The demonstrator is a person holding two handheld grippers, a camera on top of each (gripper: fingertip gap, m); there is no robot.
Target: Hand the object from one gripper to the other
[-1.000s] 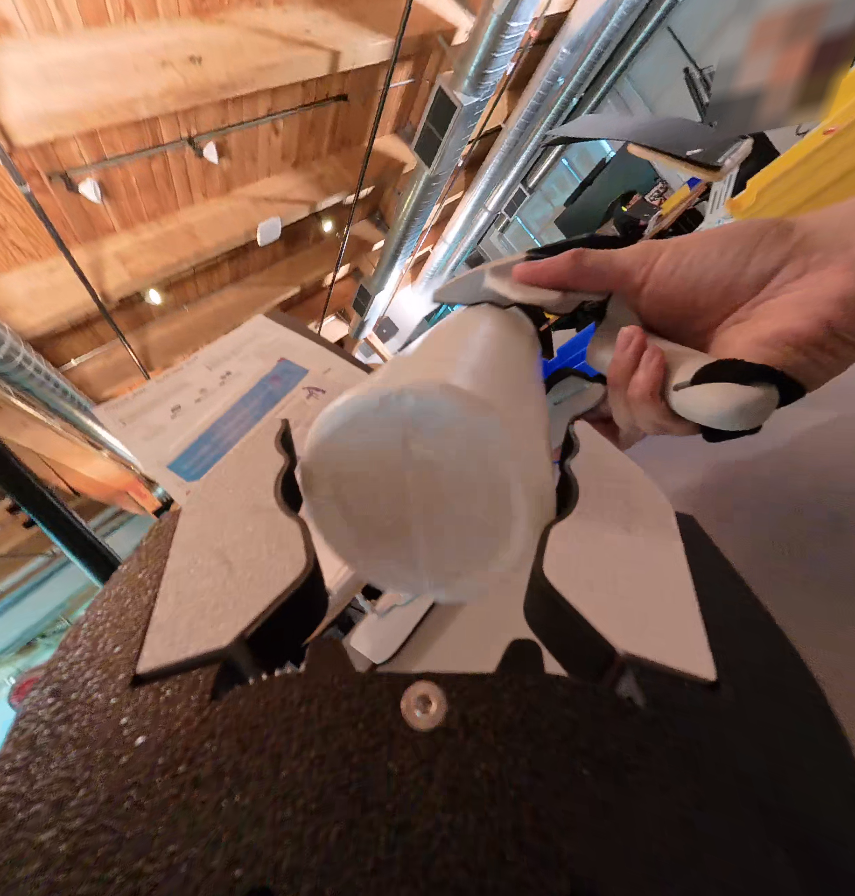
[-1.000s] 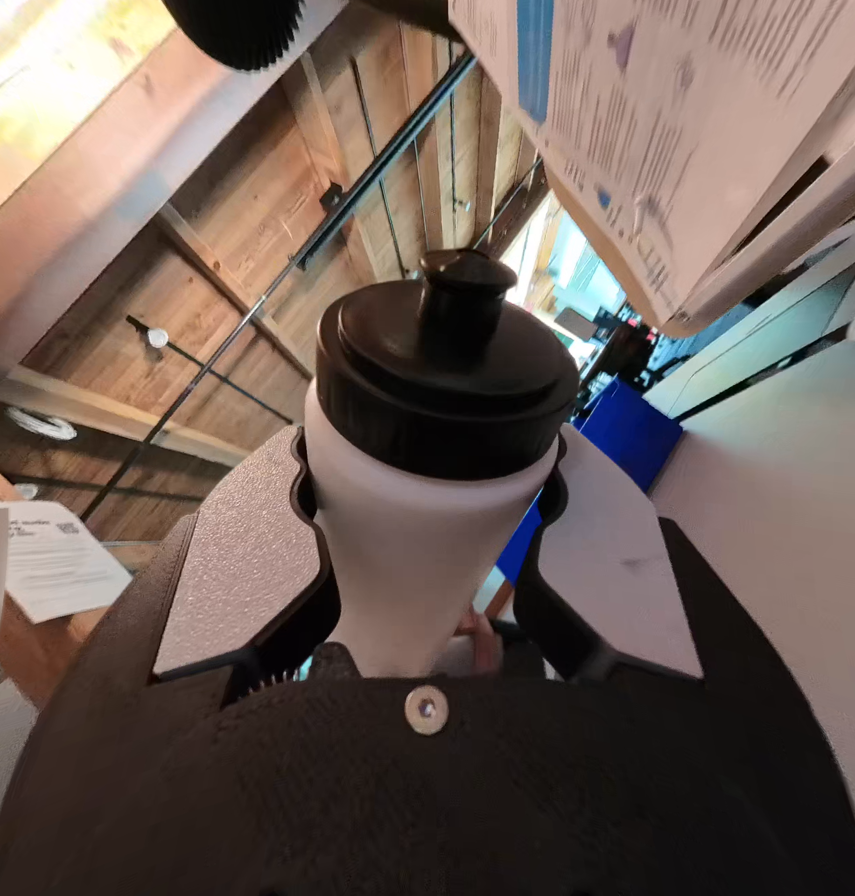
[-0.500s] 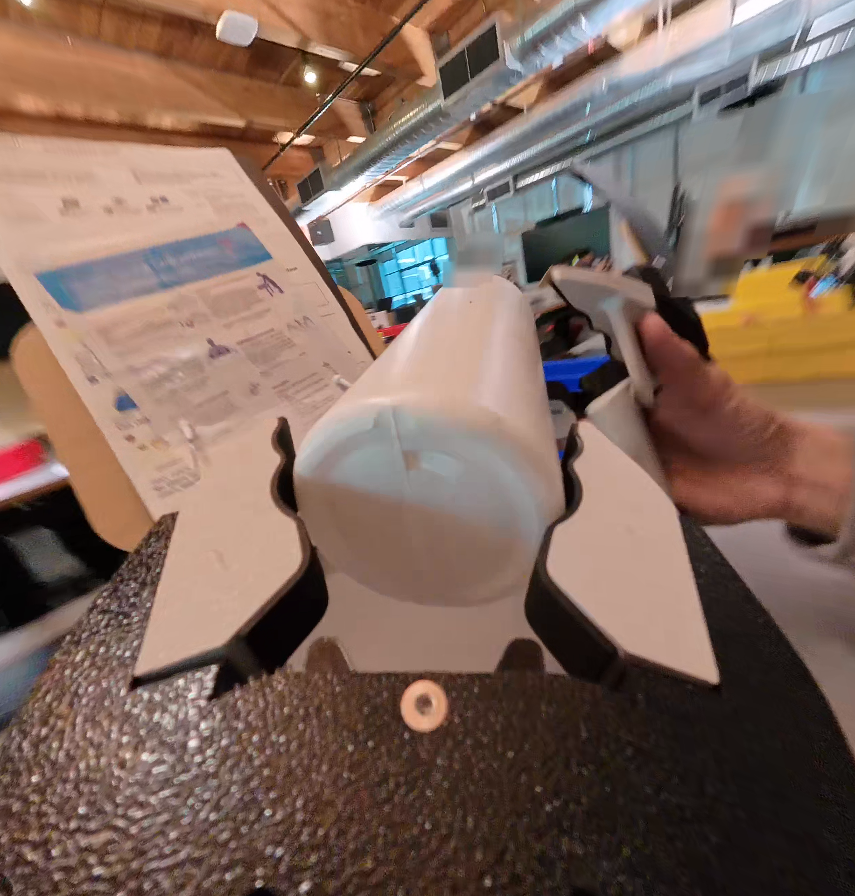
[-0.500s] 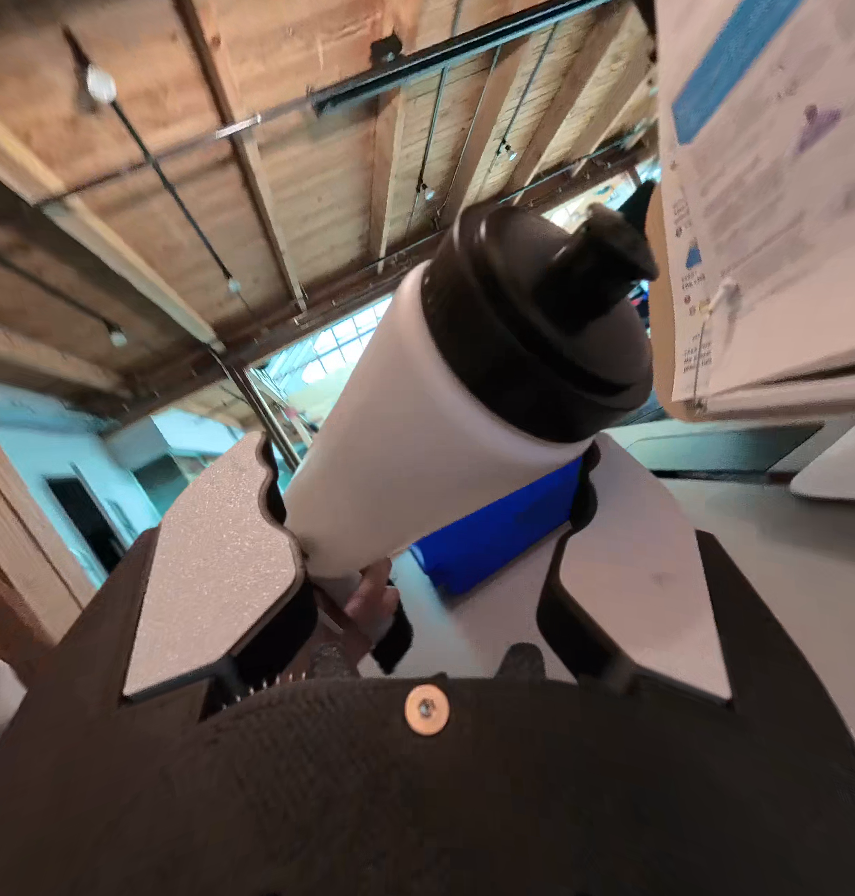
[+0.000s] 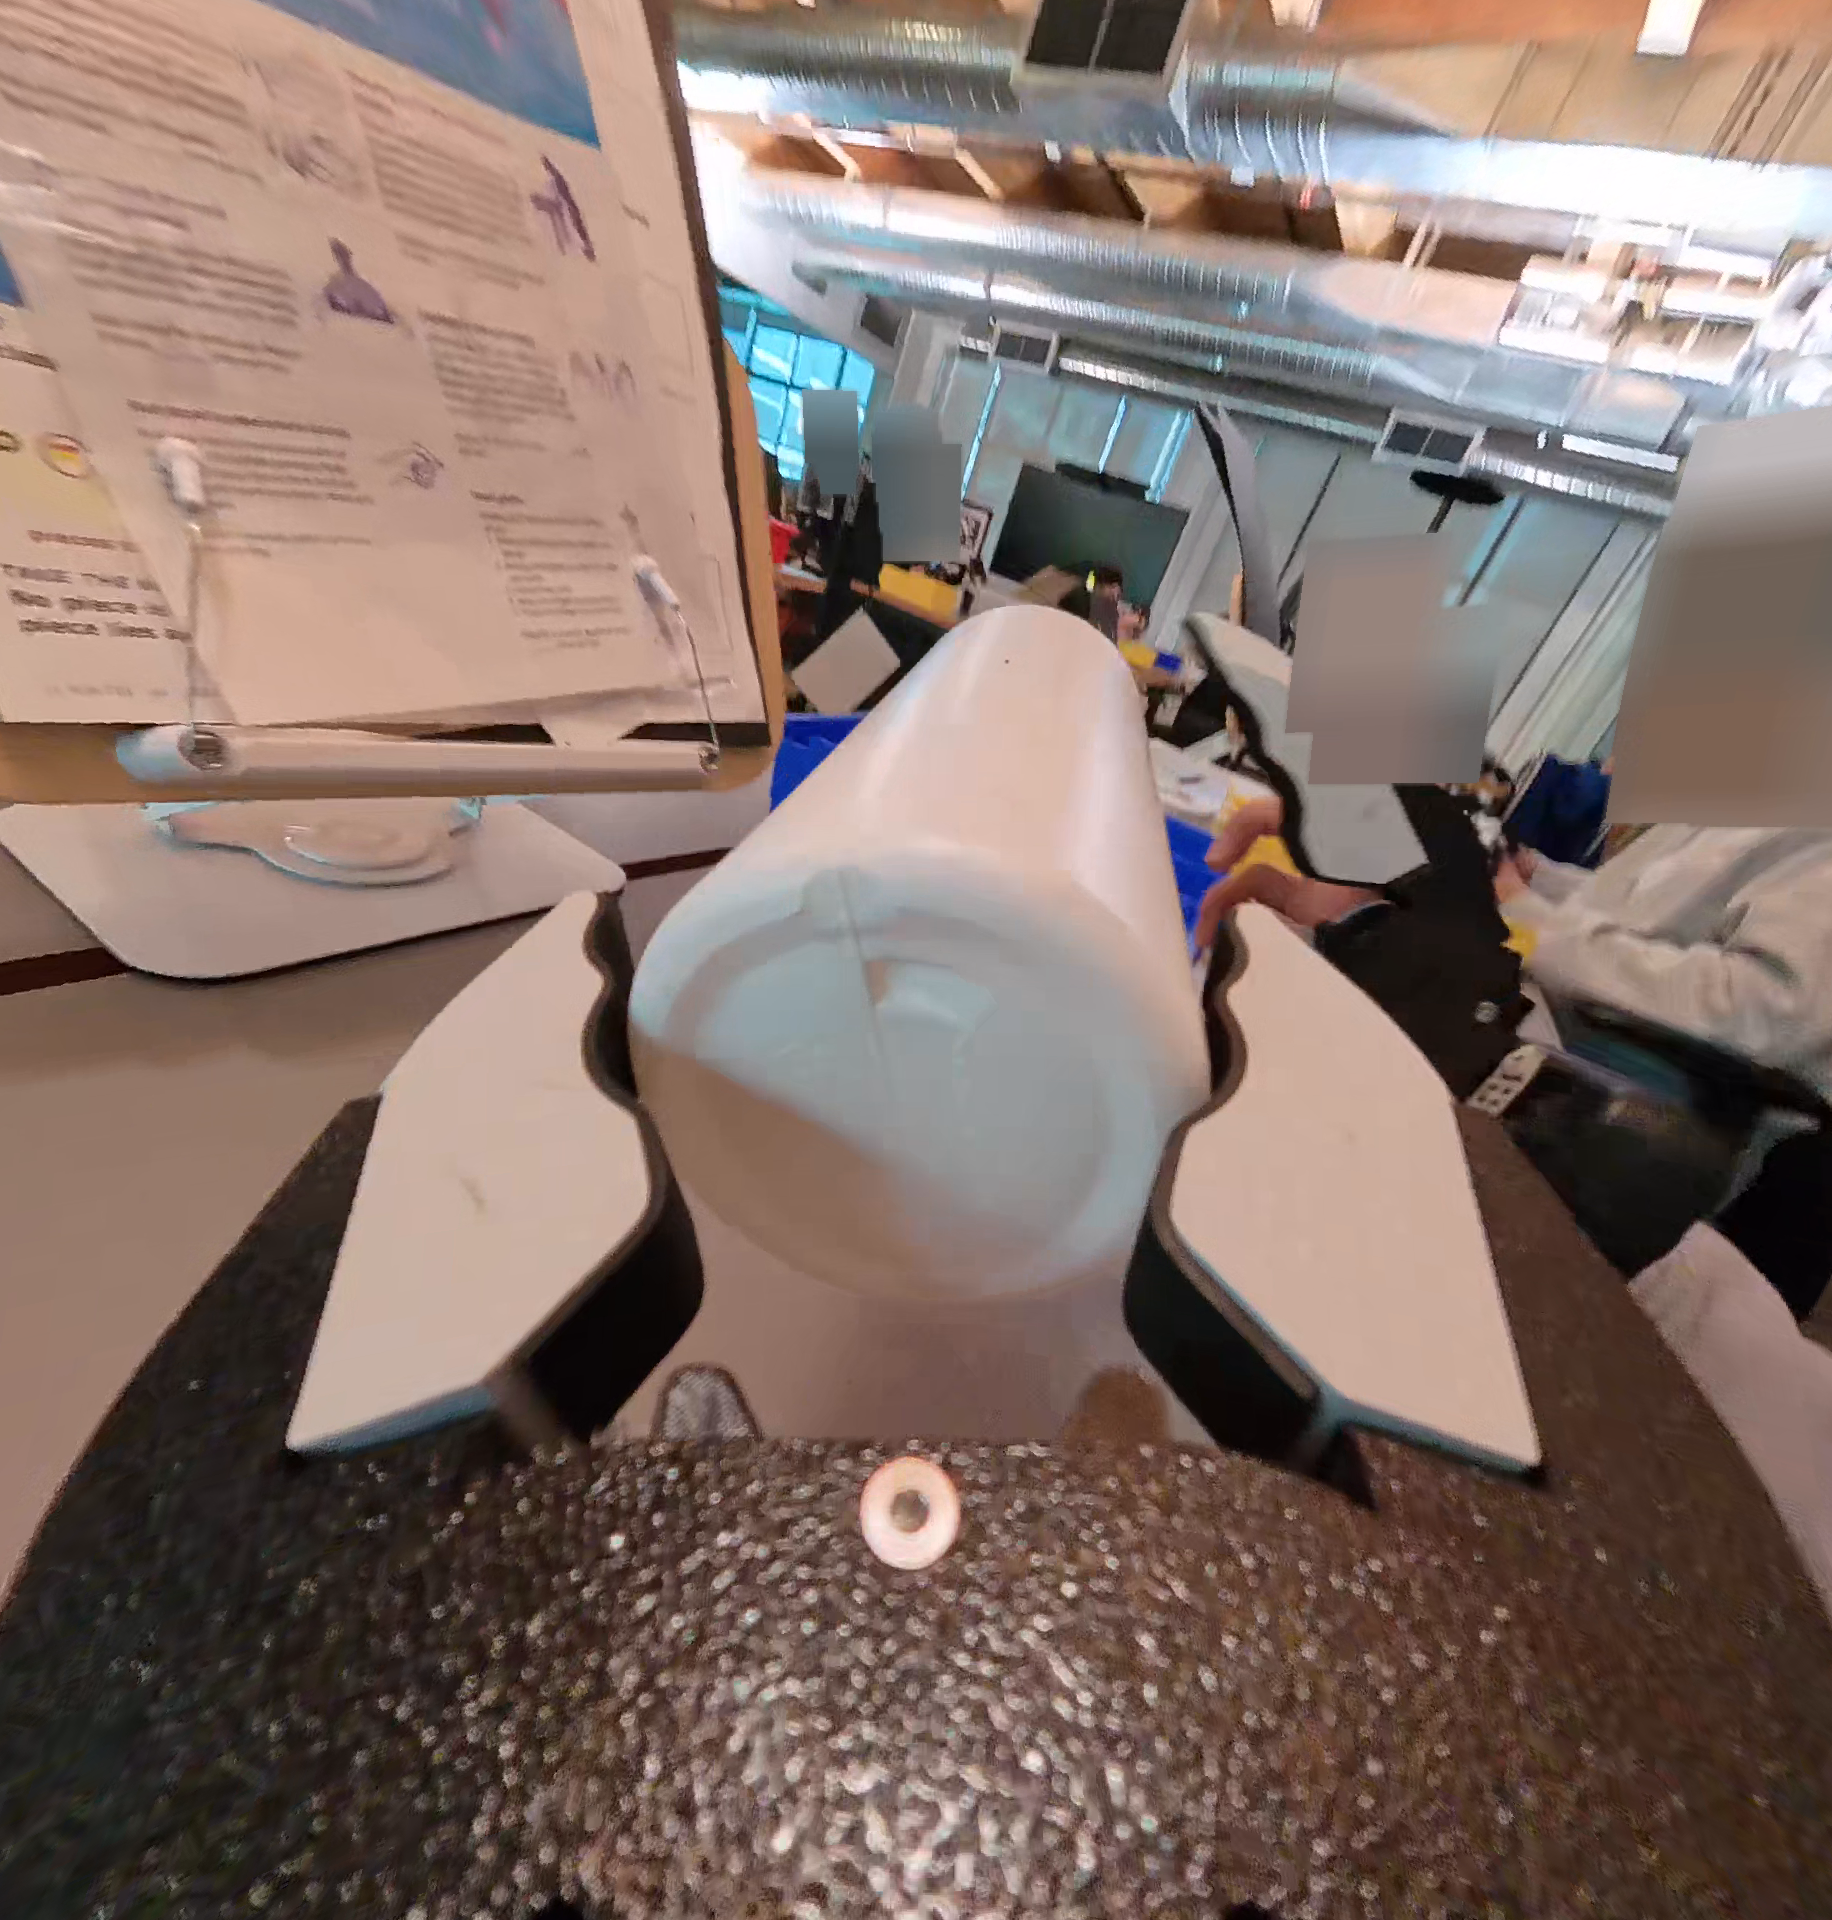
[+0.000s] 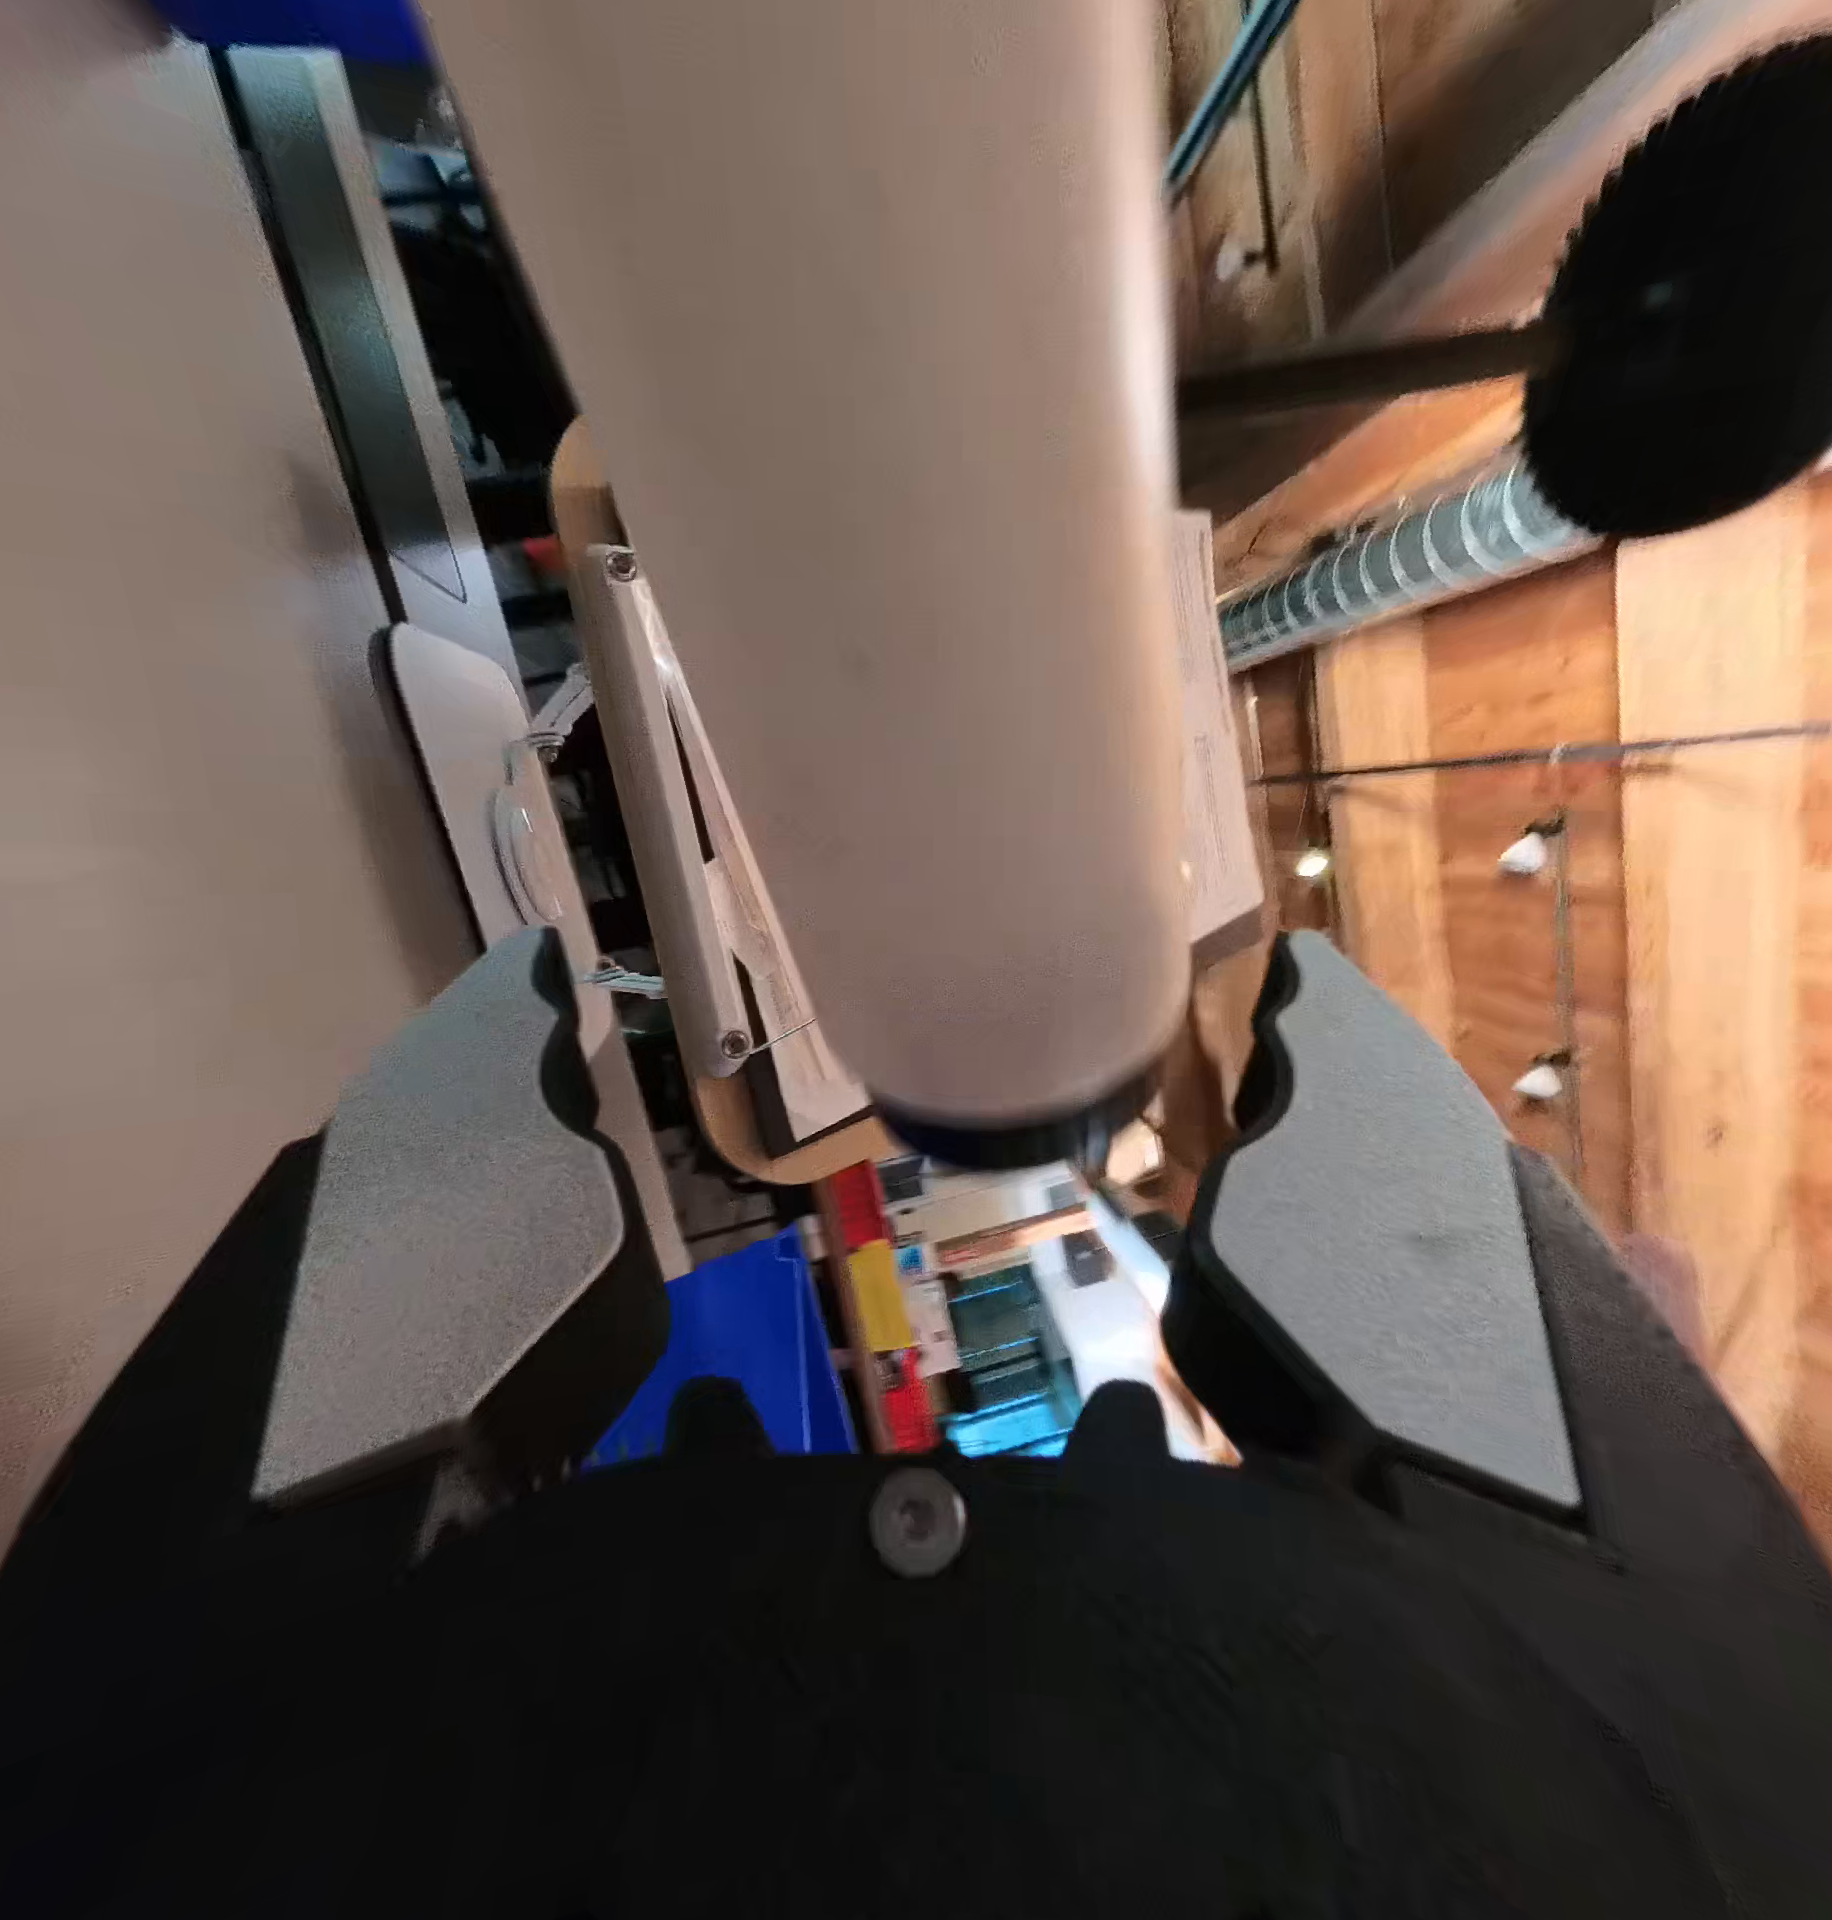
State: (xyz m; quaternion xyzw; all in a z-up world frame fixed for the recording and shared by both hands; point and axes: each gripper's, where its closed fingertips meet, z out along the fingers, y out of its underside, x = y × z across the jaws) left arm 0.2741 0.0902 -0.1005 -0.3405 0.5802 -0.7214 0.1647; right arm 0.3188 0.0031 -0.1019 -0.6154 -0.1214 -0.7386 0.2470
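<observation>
My left tool [image 5: 907, 1060] clamps the bottle [image 5: 922, 997] base, long axis pointing away, frame centre. My right tool [image 6: 912, 1081] is open, bottle [image 6: 870, 540] just ahead, untouched.

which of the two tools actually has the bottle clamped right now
The left tool: its fingers press both sides of the white bottle near its base. The right tool is open, with gaps between its fingers and the bottle's cap end.

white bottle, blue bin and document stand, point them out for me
white bottle [image 5: 922, 1081], left wrist view, its flat base
blue bin [image 6: 746, 1340], right wrist view, its side wall
document stand [image 5: 299, 904], left wrist view, its white foot plate
</observation>
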